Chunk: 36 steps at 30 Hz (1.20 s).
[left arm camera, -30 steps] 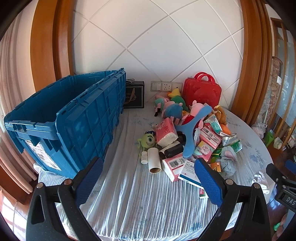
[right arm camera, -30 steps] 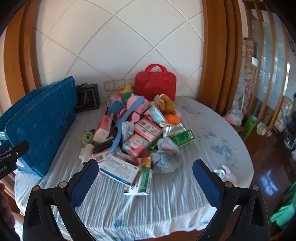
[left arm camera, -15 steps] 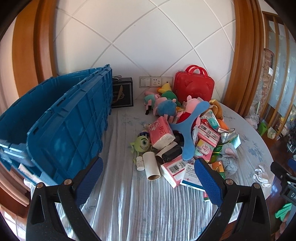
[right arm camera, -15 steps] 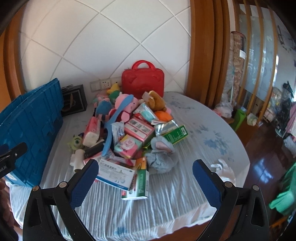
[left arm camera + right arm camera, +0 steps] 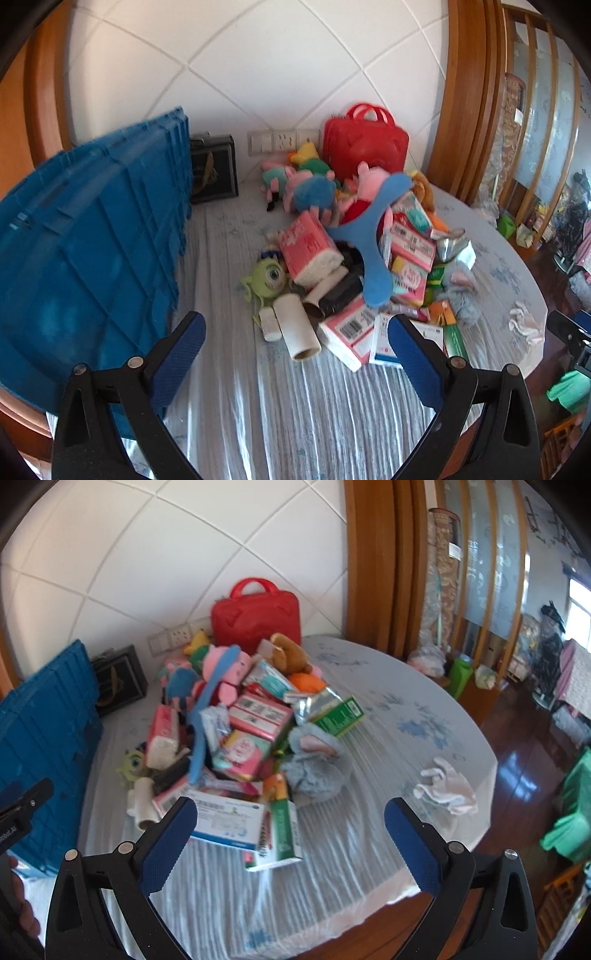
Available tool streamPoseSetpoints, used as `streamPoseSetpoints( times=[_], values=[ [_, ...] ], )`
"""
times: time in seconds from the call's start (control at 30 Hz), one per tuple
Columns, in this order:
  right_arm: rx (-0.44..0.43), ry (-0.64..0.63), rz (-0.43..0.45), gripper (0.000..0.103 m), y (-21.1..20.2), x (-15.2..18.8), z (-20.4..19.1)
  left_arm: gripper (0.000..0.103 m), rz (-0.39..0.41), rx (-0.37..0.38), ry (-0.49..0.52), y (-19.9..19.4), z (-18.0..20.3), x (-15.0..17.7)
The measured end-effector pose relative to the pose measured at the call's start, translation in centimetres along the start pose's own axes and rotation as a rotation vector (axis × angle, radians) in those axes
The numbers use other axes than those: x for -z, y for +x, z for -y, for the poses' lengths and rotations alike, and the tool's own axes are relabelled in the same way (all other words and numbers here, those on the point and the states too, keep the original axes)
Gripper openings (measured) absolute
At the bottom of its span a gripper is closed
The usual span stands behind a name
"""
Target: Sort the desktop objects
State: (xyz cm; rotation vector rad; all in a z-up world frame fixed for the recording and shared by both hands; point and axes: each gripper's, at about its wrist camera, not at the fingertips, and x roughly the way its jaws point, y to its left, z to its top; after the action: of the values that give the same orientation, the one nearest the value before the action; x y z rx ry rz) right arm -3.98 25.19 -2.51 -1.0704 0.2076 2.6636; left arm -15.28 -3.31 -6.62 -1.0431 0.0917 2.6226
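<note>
Blue plastic is what fills your left side: one big crate (image 5: 92,266) stands along the left edge of the table (image 5: 258,406), which wears a pale striped cloth. Your left gripper (image 5: 295,341) is spread wide with nothing between its pads, hanging over the near edge just short of the pile. Your right gripper (image 5: 286,825) is just as wide and also empty, over the near right part of the table.

The things to sort lie heaped in the middle. You can count one red case (image 5: 364,147) upright at the far edge, one black box (image 5: 214,173) beside the crate's far corner, one green one-eyed plush (image 5: 267,277), two cardboard tubes (image 5: 297,326) at the near side of the heap, one small white bottle (image 5: 269,324) touching the nearer tube, one blue three-armed toy (image 5: 373,240) on top, one grey plush (image 5: 314,768), and one white glove (image 5: 445,786) alone near the right edge. The pink boxes are too jumbled to count.

Compared with a second ago, both cameras sit closer to the heap, and the crate's open top has slipped out of your left view.
</note>
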Motion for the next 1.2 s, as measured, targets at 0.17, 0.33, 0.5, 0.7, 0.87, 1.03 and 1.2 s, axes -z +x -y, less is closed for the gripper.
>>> streamPoseSetpoints(
  times=[0.17, 0.33, 0.5, 0.7, 0.87, 1.03, 1.2],
  values=[
    [0.0, -0.059, -0.126, 0.079, 4.8, 0.9, 0.7, 0.101, -0.087, -0.014, -0.013, 4.3, 0.8, 1.6],
    [-0.066, -0.1, -0.259, 0.063, 10.2, 2.8, 1.7, 0.101, -0.185, -0.022, -0.015, 8.5, 3.1, 3.4],
    [-0.106, -0.151, -0.318, 0.063, 13.4, 3.4, 2.9, 0.101, -0.271, -0.018, -0.038, 11.9, 6.0, 5.0],
    [-0.128, -0.186, -0.373, 0.064, 16.1, 3.6, 5.1, 0.1, -0.345, 0.05, -0.06, 14.7, 11.1, 6.2],
    [-0.158, -0.222, -0.393, 0.071, 17.6, 3.3, 6.0, 0.1, -0.379, 0.047, 0.006, 16.5, 15.5, 7.3],
    [-0.224, -0.268, -0.413, 0.076, 18.7, 3.1, 5.3, 0.1, -0.432, -0.14, 0.014, 16.9, 13.0, 9.1],
    [-0.283, -0.304, -0.436, 0.082, 19.4, 3.5, 4.0, 0.099, -0.479, -0.35, -0.086, 15.5, 4.9, 10.6]
  ],
)
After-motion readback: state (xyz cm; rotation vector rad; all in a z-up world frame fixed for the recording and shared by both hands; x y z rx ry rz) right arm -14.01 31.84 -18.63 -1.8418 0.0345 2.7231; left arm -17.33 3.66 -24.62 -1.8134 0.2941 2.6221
